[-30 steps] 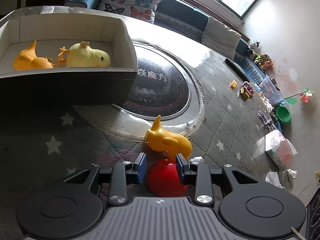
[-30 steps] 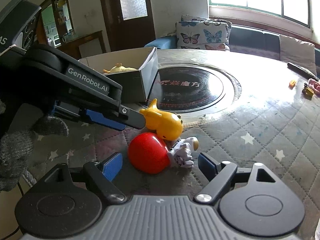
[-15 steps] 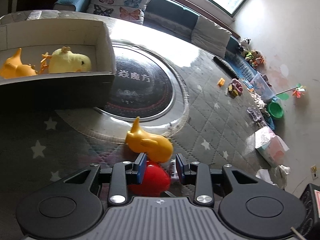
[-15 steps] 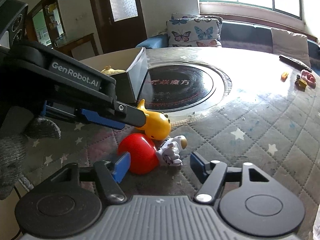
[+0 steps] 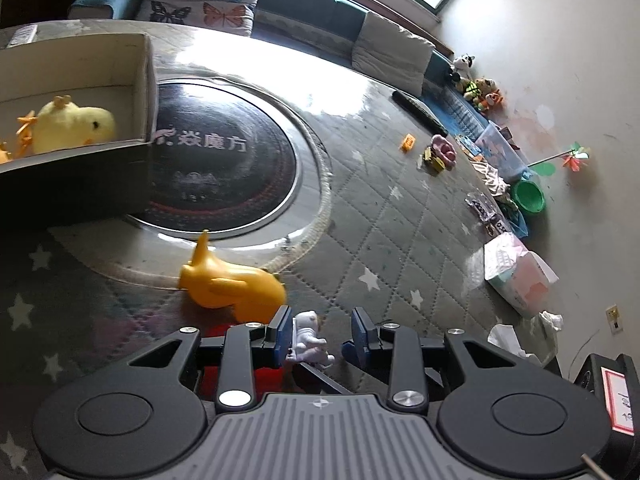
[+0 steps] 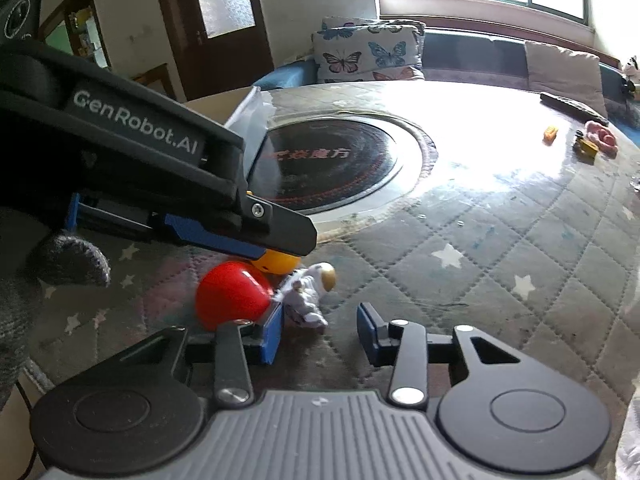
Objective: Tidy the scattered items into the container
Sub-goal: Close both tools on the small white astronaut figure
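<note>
A small white figurine (image 6: 310, 296) lies on the quilted table cover beside a red ball (image 6: 230, 294) and an orange duck toy (image 5: 232, 284). My right gripper (image 6: 320, 334) sits low just in front of the figurine. Its jaws are closing, its left pad is next to the figurine, and neither pad presses on it. My left gripper (image 6: 280, 240) hovers above the duck and ball, narrowly open and holding nothing. In the left wrist view the figurine (image 5: 308, 338) shows through the gap of the left gripper (image 5: 320, 332). The cardboard box (image 5: 146, 92) at the left holds a yellow plush chick (image 5: 72, 128).
A round black glass inset (image 5: 224, 168) fills the table's middle. Small toys (image 5: 438, 154) and a remote (image 5: 416, 106) lie near the far edge. A sofa with a butterfly cushion (image 6: 368, 56) stands behind. A gloved hand (image 6: 60, 256) holds the left gripper.
The right gripper's jaws have narrowed a great deal around the spot by the figurine. The left gripper has shifted sideways above the toys, from over the ball to over the figurine.
</note>
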### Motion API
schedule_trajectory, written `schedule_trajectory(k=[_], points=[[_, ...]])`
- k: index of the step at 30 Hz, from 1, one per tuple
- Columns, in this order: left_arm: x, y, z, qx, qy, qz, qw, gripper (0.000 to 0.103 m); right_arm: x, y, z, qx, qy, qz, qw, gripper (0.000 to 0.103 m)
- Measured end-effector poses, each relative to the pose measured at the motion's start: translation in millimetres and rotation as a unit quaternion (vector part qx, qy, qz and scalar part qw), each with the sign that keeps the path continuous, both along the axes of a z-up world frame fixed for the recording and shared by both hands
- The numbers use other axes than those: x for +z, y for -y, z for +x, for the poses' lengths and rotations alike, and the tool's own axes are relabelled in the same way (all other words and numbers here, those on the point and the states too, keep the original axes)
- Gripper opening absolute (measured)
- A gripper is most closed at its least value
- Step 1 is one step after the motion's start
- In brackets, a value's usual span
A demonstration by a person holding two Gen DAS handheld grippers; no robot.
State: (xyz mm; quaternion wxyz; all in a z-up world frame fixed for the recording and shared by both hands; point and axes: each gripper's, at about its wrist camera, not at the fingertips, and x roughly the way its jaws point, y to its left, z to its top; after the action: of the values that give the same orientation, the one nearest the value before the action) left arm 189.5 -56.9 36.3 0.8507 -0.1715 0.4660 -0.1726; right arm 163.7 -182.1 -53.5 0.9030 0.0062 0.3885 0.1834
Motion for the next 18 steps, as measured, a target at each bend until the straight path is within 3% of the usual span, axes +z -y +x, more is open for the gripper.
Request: schedule_trajectory(k=[18], points=[[-2.5,-4.9,3.3,0.017,-0.005,0.004,0.9998,0.035,0.9,-4.2,0.1,0.007,-0.004,0.016,1.0,0.042]])
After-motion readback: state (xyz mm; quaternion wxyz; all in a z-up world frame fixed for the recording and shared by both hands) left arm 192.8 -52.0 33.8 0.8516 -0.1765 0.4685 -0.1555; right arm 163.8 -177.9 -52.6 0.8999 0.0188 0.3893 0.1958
